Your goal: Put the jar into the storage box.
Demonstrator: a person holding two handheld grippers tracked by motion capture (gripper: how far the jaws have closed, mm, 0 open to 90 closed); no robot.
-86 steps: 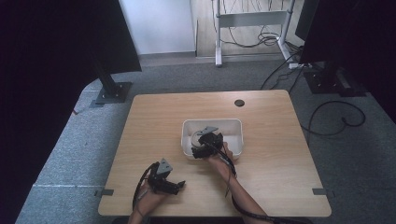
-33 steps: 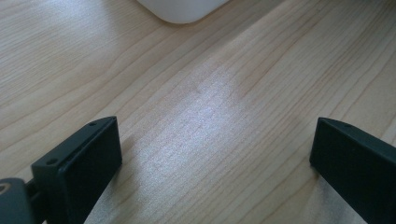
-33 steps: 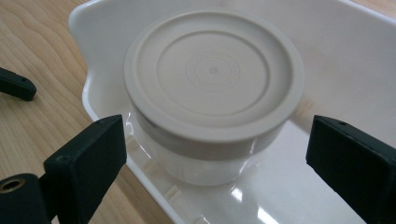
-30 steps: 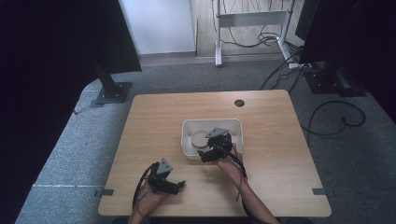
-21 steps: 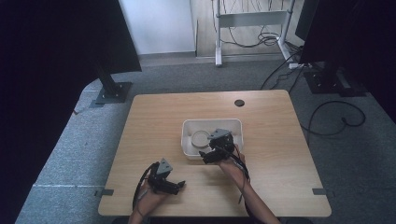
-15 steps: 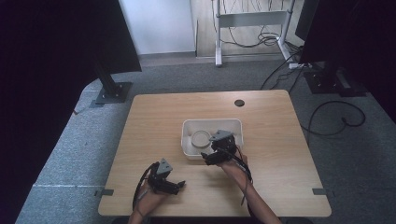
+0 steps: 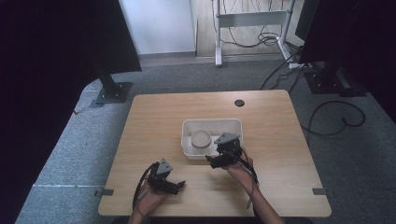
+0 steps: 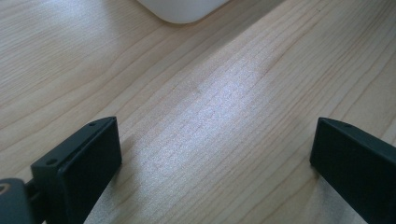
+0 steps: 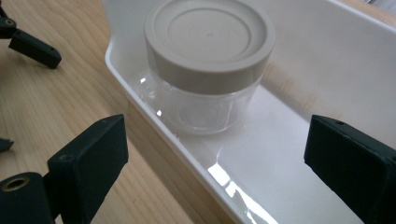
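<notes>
My left gripper (image 7: 180, 185) rests low on the table (image 7: 154, 116) at about 7 o'clock from the tray, jaws spread wide over bare wood, holding nothing. My right gripper (image 7: 211, 160) sits at the tray's near rim, roughly 5 o'clock of the jar, jaws wide apart and empty, straddling the rim. The clear jar (image 9: 208, 65) with beige lid stands upright in the left part of the white tray (image 7: 233, 125), near its wall.
</notes>
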